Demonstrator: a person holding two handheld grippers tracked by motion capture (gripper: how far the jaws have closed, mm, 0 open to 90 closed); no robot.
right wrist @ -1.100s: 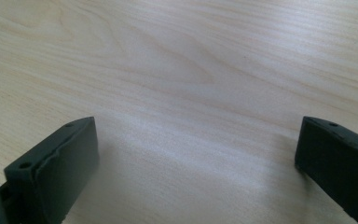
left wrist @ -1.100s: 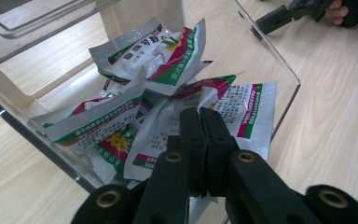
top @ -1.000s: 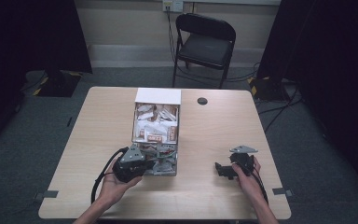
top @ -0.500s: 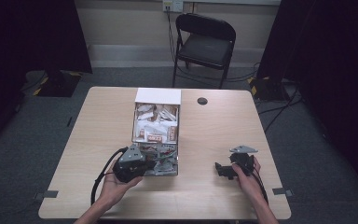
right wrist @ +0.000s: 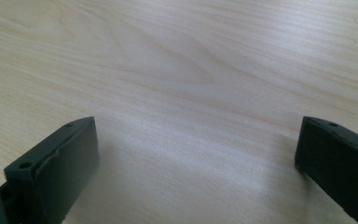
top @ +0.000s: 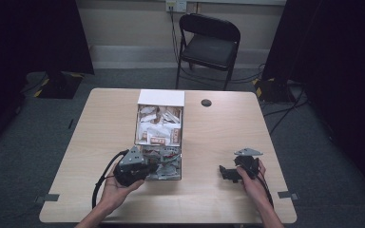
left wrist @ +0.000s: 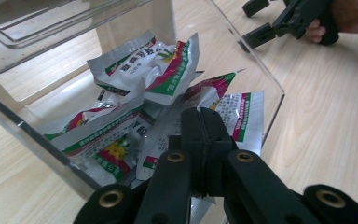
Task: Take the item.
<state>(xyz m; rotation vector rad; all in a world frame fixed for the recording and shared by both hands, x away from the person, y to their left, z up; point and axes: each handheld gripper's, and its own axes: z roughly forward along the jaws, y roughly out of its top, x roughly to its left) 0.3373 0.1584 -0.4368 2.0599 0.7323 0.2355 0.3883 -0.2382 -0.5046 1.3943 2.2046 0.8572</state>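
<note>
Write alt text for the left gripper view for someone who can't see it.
The left tongs, jaws pressed together, reach into a clear plastic box of white, green and red sachets. Beyond it, a hand holds the right tongs open over the wooden table.

White-green-red printed packets (left wrist: 135,79); pale woodgrain table (top: 100,123); black jaws

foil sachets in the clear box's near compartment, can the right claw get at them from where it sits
Probably yes: the open right claw rests on bare wooden table beside the clear acrylic box, though the left claw already sits among the foil sachets.
</note>
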